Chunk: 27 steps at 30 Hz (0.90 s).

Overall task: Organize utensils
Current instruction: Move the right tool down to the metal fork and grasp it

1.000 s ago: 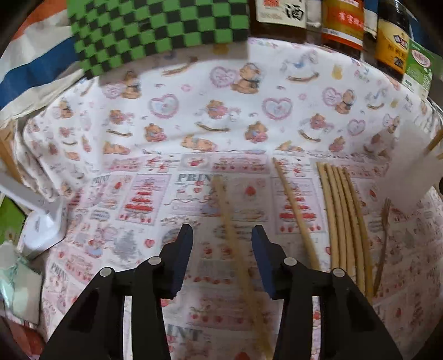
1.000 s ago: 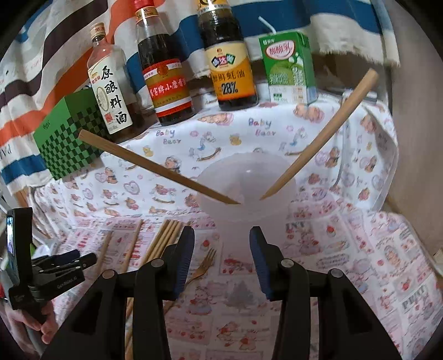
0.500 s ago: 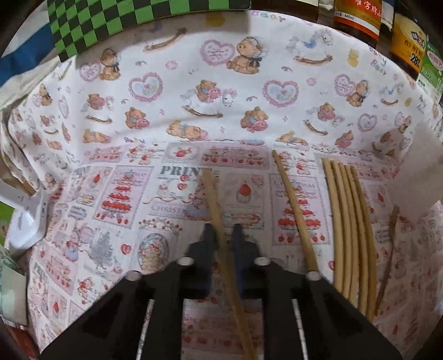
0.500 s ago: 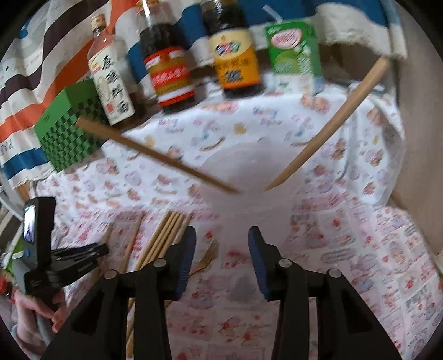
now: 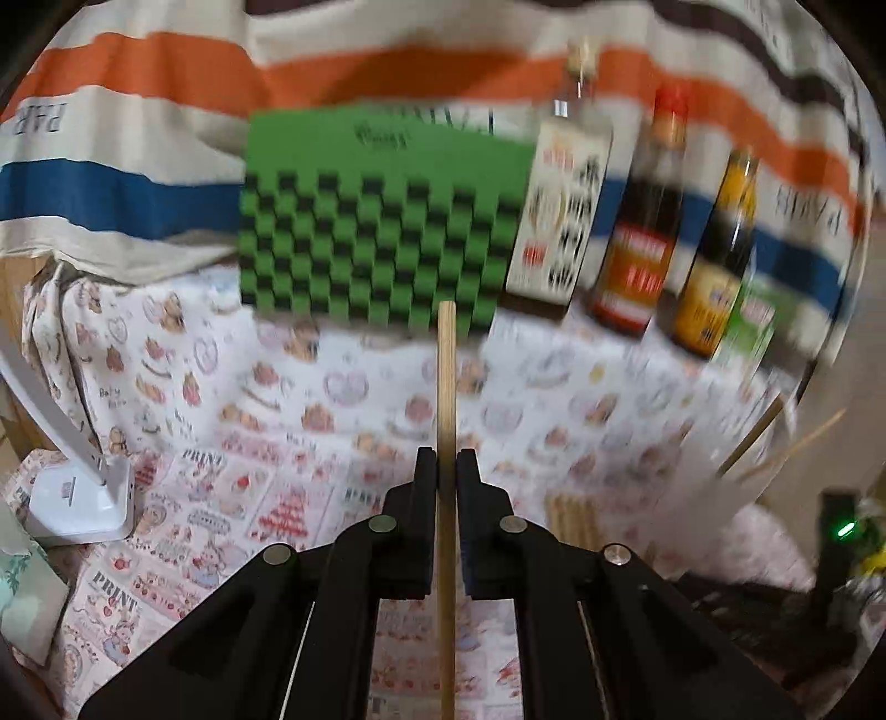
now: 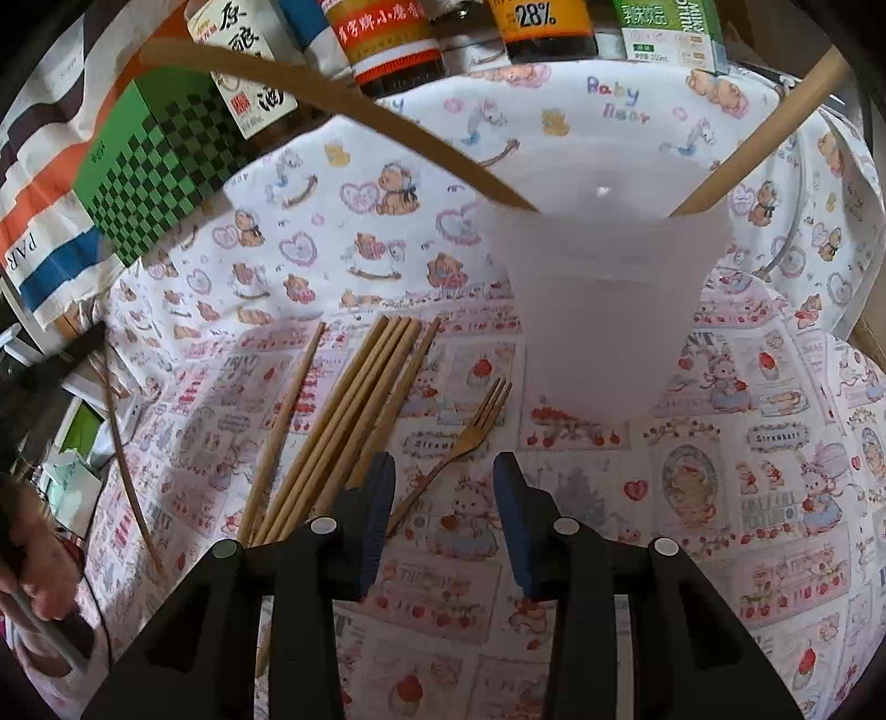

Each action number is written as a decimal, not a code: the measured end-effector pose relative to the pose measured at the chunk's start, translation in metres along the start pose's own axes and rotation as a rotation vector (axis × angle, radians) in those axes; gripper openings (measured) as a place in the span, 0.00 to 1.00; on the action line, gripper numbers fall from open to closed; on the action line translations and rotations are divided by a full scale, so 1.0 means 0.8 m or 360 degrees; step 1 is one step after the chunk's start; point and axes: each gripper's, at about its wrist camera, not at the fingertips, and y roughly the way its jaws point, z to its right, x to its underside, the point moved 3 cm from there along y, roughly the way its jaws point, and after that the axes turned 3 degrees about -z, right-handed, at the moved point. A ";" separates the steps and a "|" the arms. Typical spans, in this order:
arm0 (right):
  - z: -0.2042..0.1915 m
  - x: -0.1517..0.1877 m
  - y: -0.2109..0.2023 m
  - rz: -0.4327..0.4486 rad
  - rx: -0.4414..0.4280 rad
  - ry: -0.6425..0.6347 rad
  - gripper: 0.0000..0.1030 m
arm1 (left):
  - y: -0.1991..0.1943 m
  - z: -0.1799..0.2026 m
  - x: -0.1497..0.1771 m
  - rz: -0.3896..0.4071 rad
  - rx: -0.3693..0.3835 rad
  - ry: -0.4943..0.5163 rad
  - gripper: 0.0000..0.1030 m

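Observation:
My left gripper [image 5: 446,465] is shut on a wooden chopstick [image 5: 446,387] and holds it lifted above the printed cloth, pointing straight ahead. My right gripper [image 6: 444,471] is open and empty above the cloth. Just ahead of it stands a translucent white cup [image 6: 603,288] with two wooden utensils [image 6: 354,105] leaning out of it. A wooden fork [image 6: 459,440] lies just before the right gripper. Several loose chopsticks [image 6: 349,410] lie side by side to its left. The left gripper with its chopstick shows blurred at the left edge of the right wrist view [image 6: 127,454].
Sauce bottles [image 5: 642,221], a green carton [image 6: 667,27] and a green checkered box [image 5: 382,221] stand along the back before a striped cloth. A white lamp base [image 5: 77,498] sits at the far left.
My left gripper closed on the chopstick lying on the cloth and lifted it, tilting up toward the back. My right gripper moved down and closer to the cup and fork, still open.

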 end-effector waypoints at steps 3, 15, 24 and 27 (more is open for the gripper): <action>-0.006 0.002 0.006 -0.0022 0.0016 -0.0028 0.39 | -0.022 -0.005 -0.007 0.0119 0.0021 -0.0025 0.06; -0.028 0.003 0.027 -0.0066 0.0129 -0.0114 0.31 | -0.047 -0.017 -0.007 0.0362 -0.0227 -0.0080 0.06; -0.011 0.006 0.019 -0.0152 0.0213 -0.0142 0.06 | -0.056 -0.019 -0.004 0.0430 -0.0205 -0.0097 0.06; -0.001 0.007 0.012 -0.0196 0.0201 -0.0123 0.04 | -0.061 -0.017 -0.004 0.0470 -0.0214 -0.0092 0.06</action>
